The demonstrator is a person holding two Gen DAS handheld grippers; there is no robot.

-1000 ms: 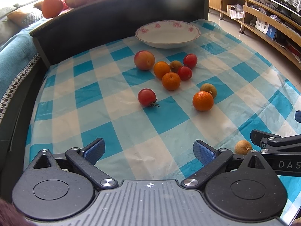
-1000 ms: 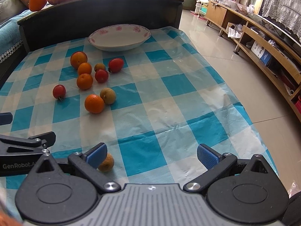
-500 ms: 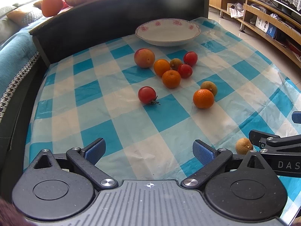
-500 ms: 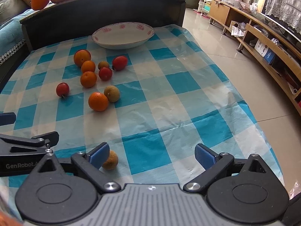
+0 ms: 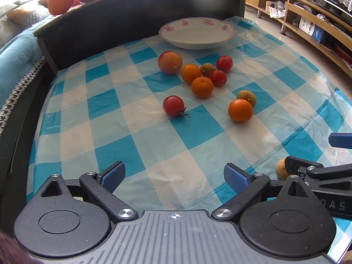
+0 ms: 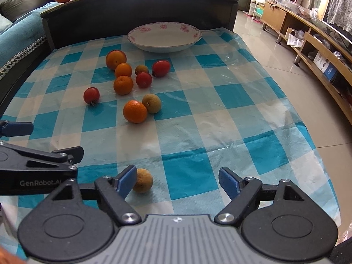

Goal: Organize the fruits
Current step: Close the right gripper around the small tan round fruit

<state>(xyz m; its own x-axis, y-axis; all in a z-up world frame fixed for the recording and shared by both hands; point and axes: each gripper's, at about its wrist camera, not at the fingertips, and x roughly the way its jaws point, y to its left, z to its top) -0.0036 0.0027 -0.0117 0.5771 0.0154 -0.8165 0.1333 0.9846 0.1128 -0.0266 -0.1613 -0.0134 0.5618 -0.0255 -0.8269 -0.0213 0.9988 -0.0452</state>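
I have both tools low over the near edge of a blue-and-white checked tablecloth (image 5: 136,136), side by side. My left gripper (image 5: 173,176) has its jaws spread wide and nothing between them, only bare cloth. From its camera, at about eleven o'clock, a dark headboard-like panel (image 5: 123,22) closes off the far side, with an orange and other fruit sitting along its top. At twelve o'clock lies a lone tomato (image 5: 173,105) with its stem pointing toward me. Beyond it, toward one o'clock, sits a tight cluster: a peach-coloured fruit (image 5: 170,62), two oranges, a small brown fruit and two more tomatoes, some of them touching. Farther back at one o'clock is the white bowl (image 5: 198,25) with pink flowers on its rim, holding nothing. At two o'clock a nearer orange (image 5: 240,110) rests against a brownish-green fruit (image 5: 246,98). My right gripper (image 6: 176,181) is also wide open and grips nothing; in its own view a small tan fruit (image 6: 143,180) lies on the cloth just beside the inner face of its left finger, at about eleven o'clock, close enough that I cannot tell whether they touch. Off at three o'clock are tiled floor and long wooden shelves (image 6: 312,44).
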